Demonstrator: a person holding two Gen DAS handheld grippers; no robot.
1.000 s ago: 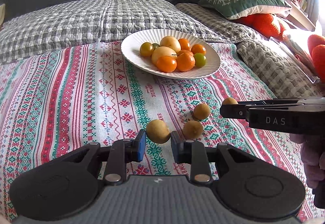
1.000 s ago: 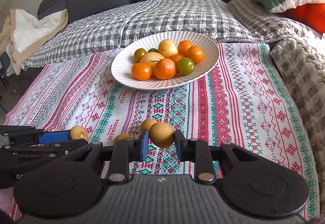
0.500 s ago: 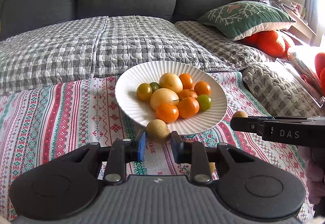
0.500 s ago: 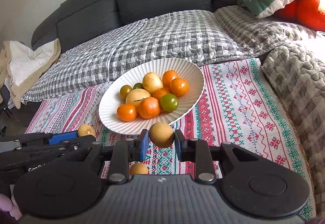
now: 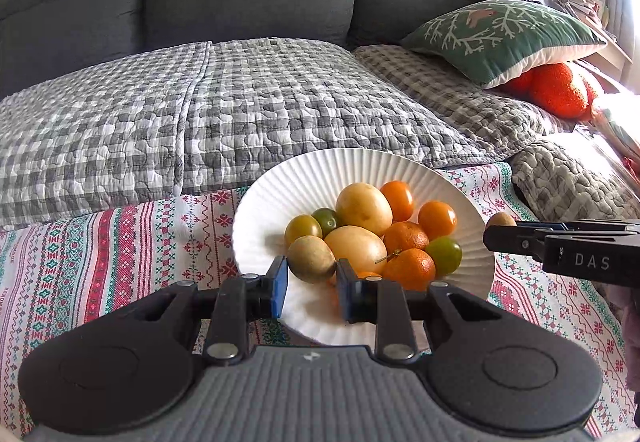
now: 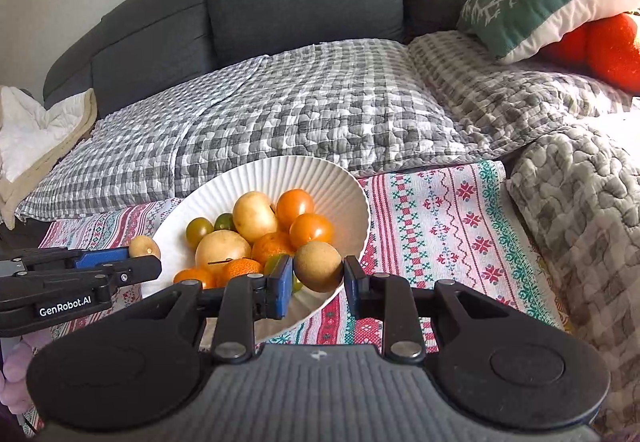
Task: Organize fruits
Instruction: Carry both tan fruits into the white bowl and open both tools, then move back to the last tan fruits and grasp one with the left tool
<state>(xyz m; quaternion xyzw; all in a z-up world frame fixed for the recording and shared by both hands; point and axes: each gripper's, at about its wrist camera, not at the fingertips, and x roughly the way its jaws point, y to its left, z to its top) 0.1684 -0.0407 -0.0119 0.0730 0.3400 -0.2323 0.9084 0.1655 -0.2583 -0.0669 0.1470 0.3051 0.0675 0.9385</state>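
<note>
Both tools pinch one round tan fruit each, over the white plate (image 5: 400,169). Left tool (image 5: 310,284) grips its fruit (image 5: 311,258) between blue pads, above the plate's near-left part, just in front of the piled fruit (image 5: 374,230). Right tool (image 6: 318,284) grips its fruit (image 6: 318,266) above the plate's near-right rim.

Left view only: bookshelf at far right, and the right tool from the side with its fruit (image 5: 502,219) poking past the tip, beside the plate's right edge. Right view only: a cream blanket (image 6: 36,137) at left, a picture frame corner on the wall, and the left tool (image 6: 132,262) from the side, its fruit (image 6: 144,246) at the plate's left rim.

The plate sits on a patterned cloth (image 6: 440,209), its far rim close to the grey checked quilt (image 5: 200,113). Bare cloth lies left of the plate and right of it, up to a quilted throw (image 6: 580,209). Plate's middle is crowded; bare plate shows at the near-left and far side. Green pillow (image 5: 504,33) lies well beyond, at right.
</note>
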